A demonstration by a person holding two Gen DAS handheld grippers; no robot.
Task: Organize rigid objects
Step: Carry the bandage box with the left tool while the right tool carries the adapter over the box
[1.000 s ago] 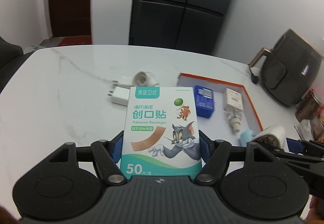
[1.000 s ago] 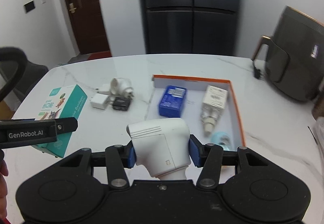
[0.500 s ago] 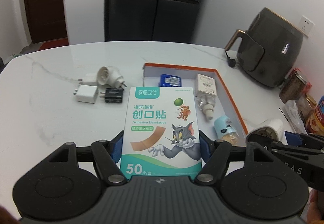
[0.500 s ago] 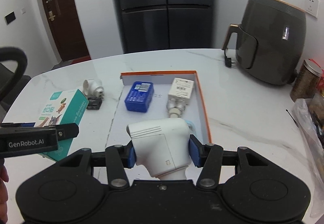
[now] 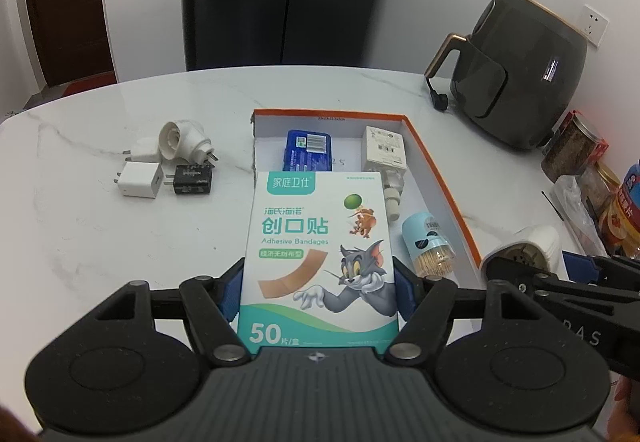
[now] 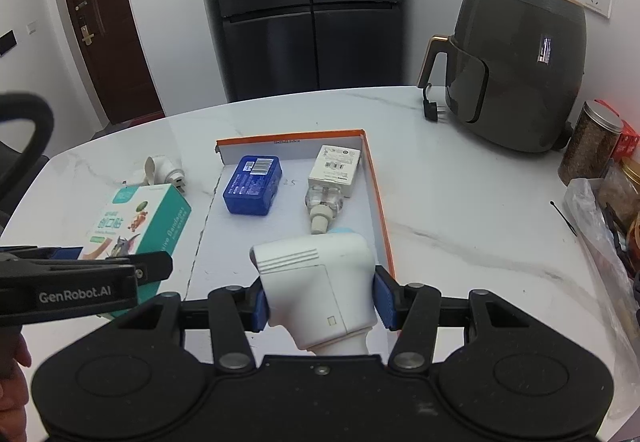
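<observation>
Blue pads [image 5: 232,292] of the left gripper [image 5: 318,294] squeeze the near end of the bandage box [image 5: 320,258], one on each long side, and the carton juts forward above the near left part of the orange-rimmed tray [image 5: 440,178]. It looks like light, thin card: stiff enough to carry, easy to dent, so a hold low on the long edges seems wise. On the table's left lie three plug adapters [image 5: 168,166]; inside the tray sit a blue case [image 5: 310,154], a white box [image 5: 386,152] and a toothpick jar [image 5: 428,244].

Over to the right wrist view: the right gripper [image 6: 322,304] is clamped on a white plastic device [image 6: 320,282], pads pressing its flat sides, poised over the tray's near end [image 6: 378,178]. That shell looks hard and smooth, likely slippery, heavier than the carton; flat faces are the safest purchase. Off to the left, the bandage box [image 6: 140,218] hangs in the other tool.
</observation>
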